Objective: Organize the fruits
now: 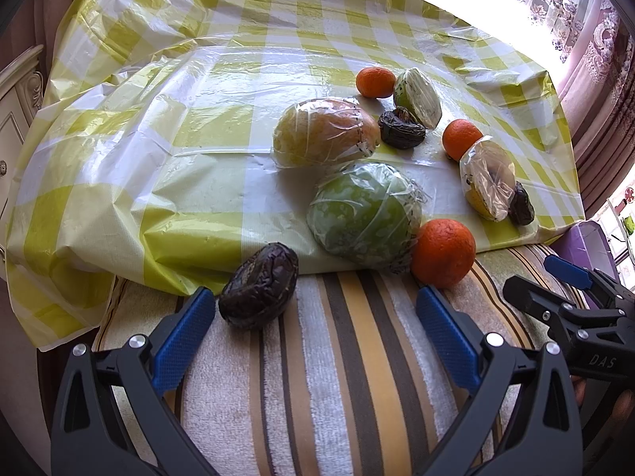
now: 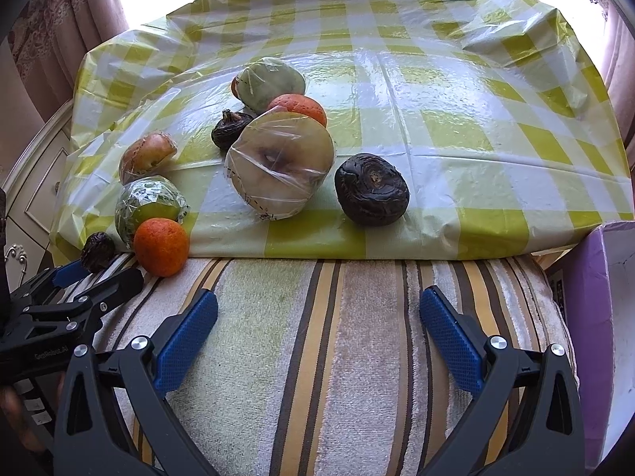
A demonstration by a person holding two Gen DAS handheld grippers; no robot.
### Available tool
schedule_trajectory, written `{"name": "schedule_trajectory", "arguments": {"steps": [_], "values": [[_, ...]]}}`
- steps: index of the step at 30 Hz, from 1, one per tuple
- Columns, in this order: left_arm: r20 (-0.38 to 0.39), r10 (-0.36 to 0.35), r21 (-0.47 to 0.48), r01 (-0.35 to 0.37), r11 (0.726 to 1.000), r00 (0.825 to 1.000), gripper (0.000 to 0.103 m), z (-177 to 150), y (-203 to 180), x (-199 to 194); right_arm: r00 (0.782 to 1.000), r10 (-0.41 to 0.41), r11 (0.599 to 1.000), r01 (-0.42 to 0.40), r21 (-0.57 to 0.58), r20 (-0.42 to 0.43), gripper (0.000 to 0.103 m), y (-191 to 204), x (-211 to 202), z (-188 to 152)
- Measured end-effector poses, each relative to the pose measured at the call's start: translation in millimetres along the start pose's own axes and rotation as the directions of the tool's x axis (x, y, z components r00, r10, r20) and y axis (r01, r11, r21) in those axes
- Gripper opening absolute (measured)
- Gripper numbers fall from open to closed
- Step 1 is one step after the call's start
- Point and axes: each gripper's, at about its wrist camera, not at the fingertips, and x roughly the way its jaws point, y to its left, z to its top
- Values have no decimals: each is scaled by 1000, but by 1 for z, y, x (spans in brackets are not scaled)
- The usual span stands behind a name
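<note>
Fruits lie on a yellow-checked plastic cloth (image 1: 158,127). In the left wrist view a dark wrinkled fruit (image 1: 258,285) lies just ahead of my open left gripper (image 1: 315,305), with a wrapped green fruit (image 1: 363,214), an orange (image 1: 443,253) and a wrapped brown-yellow fruit (image 1: 325,131) beyond. My right gripper (image 2: 317,309) is open and empty over the striped towel (image 2: 317,337). Ahead of it lie a wrapped cut pale fruit (image 2: 279,164), a dark wrinkled fruit (image 2: 371,189) and an orange (image 2: 160,246).
Small oranges (image 1: 375,82), a wrapped half fruit (image 1: 418,97) and more dark fruits (image 1: 401,127) lie farther back. A purple box (image 2: 595,317) stands at the right. A white cabinet (image 1: 16,111) is at the left, curtains behind.
</note>
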Motion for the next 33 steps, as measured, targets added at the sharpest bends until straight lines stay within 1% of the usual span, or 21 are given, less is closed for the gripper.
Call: {"name": "schedule_trajectory", "arguments": {"steps": [9,13,15,17,19,21,22,23,24,26,28,30,33], "values": [[3,-9,-5,9,1000,1000,102,1,4,-1,1000,14,1000,-14,-5,-2,99,-1,-2,0],[18,-51,-39,52,998,999,101,2,10,-6,1000,27,1000,-27,-2,3,99,-2,-4,0],[38,-55,-59,57,997,998,101,2,13,-10,999,42,999,-42,7,18,99,-5,-6,0],[52,-60,-71,64,995,997,100,2,16,-14,999,49,999,-49,-3,13,99,-5,-6,1],[62,-68,-91,74,993,996,85,3,19,-15,999,51,999,-51,-11,10,99,-5,-7,3],[69,-79,-111,86,990,994,79,3,23,-16,998,54,998,-54,-15,8,99,-6,-7,4],[74,-89,-128,98,987,993,69,3,26,-17,999,42,999,-42,-18,7,99,-7,-8,6],[76,-93,-146,104,984,993,65,3,29,-17,999,41,999,-41,-18,9,99,-9,-8,8],[79,-97,-163,109,981,992,58,2,32,-17,999,36,999,-36,-15,14,99,-10,-9,10],[82,-103,-188,116,975,991,51,2,38,-17,999,38,999,-38,-10,20,99,-14,-9,13],[83,-94,-206,109,972,992,38,3,41,-17,999,31,999,-31,-10,27,98,-19,-9,18],[87,-101,-212,117,970,991,38,3,43,-17,999,28,1000,-27,-8,44,98,-22,-11,22],[89,-90,-199,106,974,992,37,2,40,-18,999,17,1000,-16,-23,51,98,-25,-10,29]]}}
